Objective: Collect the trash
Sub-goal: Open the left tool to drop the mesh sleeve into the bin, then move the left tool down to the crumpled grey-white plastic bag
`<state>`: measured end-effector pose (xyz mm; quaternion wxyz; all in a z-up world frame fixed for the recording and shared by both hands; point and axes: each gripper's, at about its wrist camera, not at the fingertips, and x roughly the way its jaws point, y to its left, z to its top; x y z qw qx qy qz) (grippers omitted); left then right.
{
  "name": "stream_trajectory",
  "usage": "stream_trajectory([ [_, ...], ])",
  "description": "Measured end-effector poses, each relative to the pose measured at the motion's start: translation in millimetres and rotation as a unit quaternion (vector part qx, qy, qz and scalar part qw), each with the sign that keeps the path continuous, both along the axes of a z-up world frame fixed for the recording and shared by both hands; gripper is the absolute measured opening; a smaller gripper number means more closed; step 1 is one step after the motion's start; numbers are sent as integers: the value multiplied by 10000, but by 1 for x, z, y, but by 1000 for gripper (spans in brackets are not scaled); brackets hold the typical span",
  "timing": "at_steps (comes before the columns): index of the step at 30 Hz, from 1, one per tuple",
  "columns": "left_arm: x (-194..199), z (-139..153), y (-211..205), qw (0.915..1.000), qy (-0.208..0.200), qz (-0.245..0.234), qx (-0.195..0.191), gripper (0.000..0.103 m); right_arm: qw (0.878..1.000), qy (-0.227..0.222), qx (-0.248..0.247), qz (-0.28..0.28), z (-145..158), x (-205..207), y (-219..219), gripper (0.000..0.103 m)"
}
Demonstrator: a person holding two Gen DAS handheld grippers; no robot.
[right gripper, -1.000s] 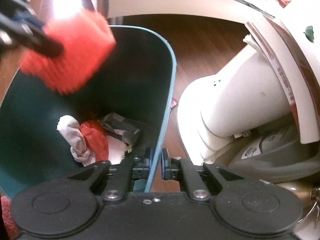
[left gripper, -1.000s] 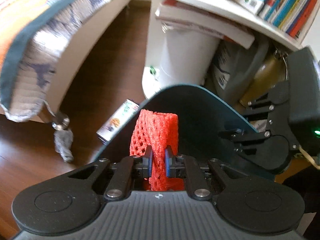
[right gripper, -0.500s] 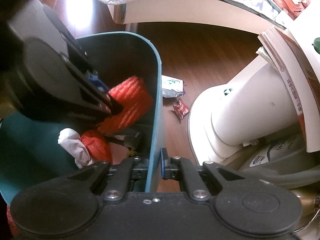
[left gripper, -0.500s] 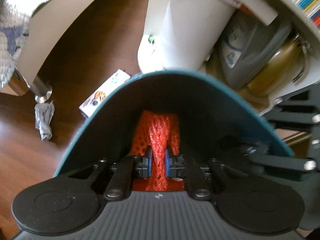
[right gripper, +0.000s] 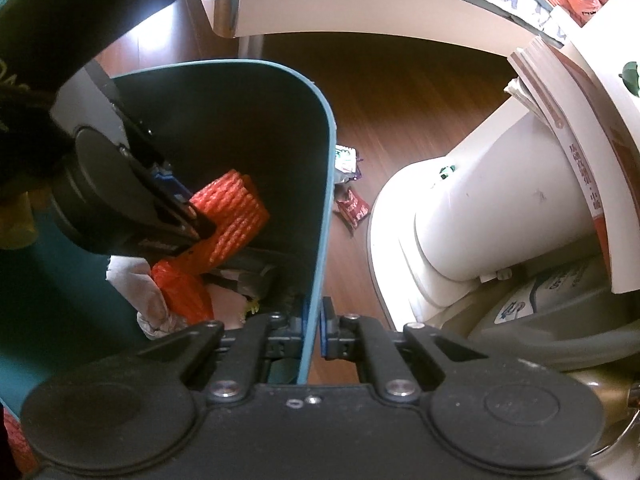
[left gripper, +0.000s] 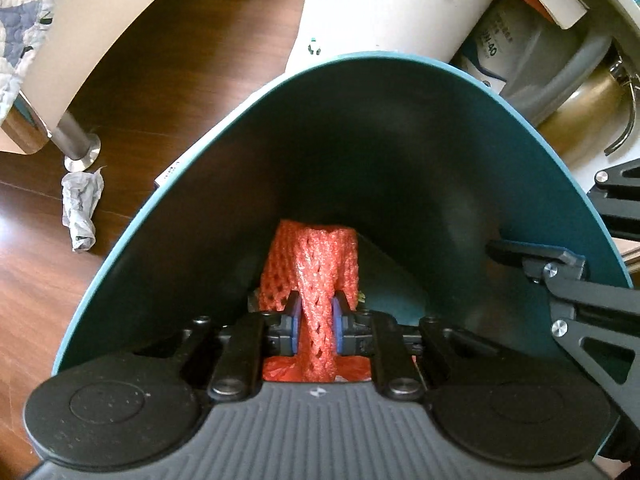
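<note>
While the left claw (left gripper: pixel 316 320) sits inside the teal bin (left gripper: pixel 400 68), the left wrist view shows its blue pads (left gripper: pixel 295 322) clenched on a red foam net (left gripper: pixel 314 256), the net pinched narrow between them and flaring wider above. The net is already well below the bin's rim, so the step in hand looks like the drop. To do it well, the pads should part fully and the claw should pause before lifting, since the mesh may snag on a pad and ride back out. Beyond the rim, a crumpled paper (left gripper: pixel 80 212) lies on the wooden floor (left gripper: pixel 168 80) near a bed leg (left gripper: pixel 78 144), and it seems to be trash left to collect. At the right edge the right claw (left gripper: pixel 556 264) grips the rim.

In the right wrist view, the right claw (right gripper: pixel 314 326) is closed on the bin wall (right gripper: pixel 320 216), one pad inside and one outside, with only the thin plastic between them; it should hold the bin steady during the release. Inside, the left claw (right gripper: pixel 196 220) holds the net (right gripper: pixel 236 208) just above other trash: an orange-red bag (right gripper: pixel 182 292) and white crumpled paper (right gripper: pixel 148 300). On the floor outside, a small red wrapper (right gripper: pixel 354 210) and a green-and-white packet (right gripper: pixel 346 160) lie near the white pedestal base (right gripper: pixel 492 216).
</note>
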<state>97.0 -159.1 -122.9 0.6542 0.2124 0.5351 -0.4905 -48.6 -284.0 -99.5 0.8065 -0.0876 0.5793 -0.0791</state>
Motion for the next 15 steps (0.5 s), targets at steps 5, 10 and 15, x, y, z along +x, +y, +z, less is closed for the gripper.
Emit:
stream_trajectory([
  [5, -2, 3, 4, 9998, -17, -11, -179, 76, 10000, 27, -53, -24, 3, 1, 6, 4],
  [10, -3, 13, 14, 9993, -72, -89, -353, 76, 9999, 39, -40, -142, 3, 2, 4, 4],
  [15, -7, 38, 42, 9972, -195, -154, -706, 76, 9996, 50, -97, -276, 1, 5, 3, 4],
])
